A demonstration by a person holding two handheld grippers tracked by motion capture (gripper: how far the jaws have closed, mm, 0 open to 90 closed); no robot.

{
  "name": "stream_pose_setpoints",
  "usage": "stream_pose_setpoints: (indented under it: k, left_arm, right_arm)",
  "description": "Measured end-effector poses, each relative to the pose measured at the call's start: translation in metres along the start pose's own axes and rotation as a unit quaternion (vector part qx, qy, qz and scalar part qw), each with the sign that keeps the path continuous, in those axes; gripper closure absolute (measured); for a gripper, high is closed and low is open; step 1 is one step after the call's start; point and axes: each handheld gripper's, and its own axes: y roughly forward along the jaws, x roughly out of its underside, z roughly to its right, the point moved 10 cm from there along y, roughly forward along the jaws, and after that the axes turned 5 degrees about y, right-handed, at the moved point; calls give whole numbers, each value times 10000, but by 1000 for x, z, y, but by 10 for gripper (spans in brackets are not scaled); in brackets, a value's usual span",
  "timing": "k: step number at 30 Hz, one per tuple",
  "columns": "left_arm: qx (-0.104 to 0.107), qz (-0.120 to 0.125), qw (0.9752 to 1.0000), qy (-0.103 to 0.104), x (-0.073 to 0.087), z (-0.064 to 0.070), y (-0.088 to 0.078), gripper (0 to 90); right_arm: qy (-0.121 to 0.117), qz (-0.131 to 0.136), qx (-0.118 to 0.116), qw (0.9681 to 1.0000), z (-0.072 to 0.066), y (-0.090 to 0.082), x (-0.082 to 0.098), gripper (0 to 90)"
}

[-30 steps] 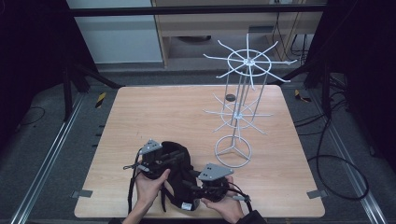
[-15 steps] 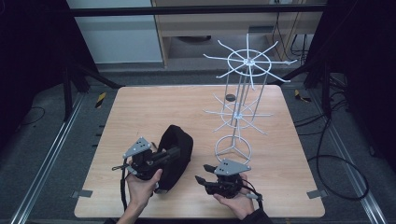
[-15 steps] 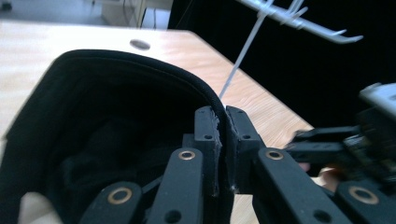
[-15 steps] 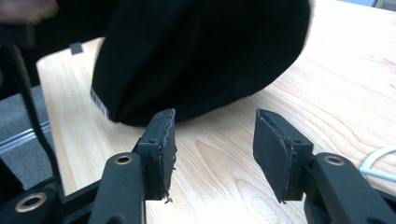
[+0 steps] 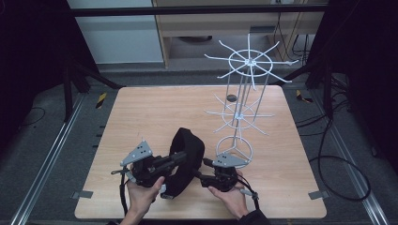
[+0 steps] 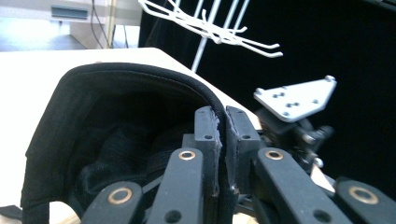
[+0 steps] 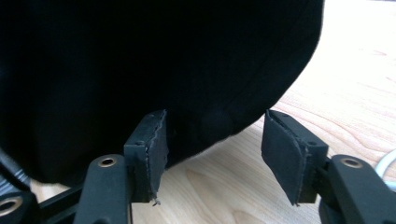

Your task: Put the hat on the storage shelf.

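Cap (image 5: 185,159): lying on the table's (image 5: 141,112) near edge, beside the rack (image 5: 239,117).
Left gripper (image 6: 222,140): clamping the cap's rim.
Right gripper (image 7: 212,154): jaws opening, holding nothing.
Tip: keeping the rim pinched firmly while lifting toward a hook.

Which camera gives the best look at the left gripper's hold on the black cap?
The left gripper view: the left gripper is shut on the black cap rim. The high view shows the whole cap lifted, the grip small. The right gripper view shows the cap's dark side between open jaws.
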Motion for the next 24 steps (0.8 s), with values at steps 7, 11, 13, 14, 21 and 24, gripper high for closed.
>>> stream_pose_setpoints:
  k: [7,11,13,14,21,24]
  left_arm:
    - [21,-90,9999,102,5,3,3,837]
    - [-110,-95,9997,197,6,-1,1,836]
    - [-237,-85,9993,269,5,-6,-2,833]
    - [-305,-71,9991,286,5,-9,-4,831]
    - [-817,-131,9961,320,11,-36,-22,804]
    - [-1105,-239,9927,408,18,-48,-27,795]
  right_arm:
    - [326,-44,-129,9994,3,5,3,687]
    - [269,-126,12,9996,6,2,3,722]
    - [178,-121,63,9997,6,-2,0,727]
    - [118,-105,86,9998,6,-3,-1,727]
    - [-235,16,208,9995,0,-18,-15,730]
    - [-300,43,180,9994,-4,-21,-20,732]
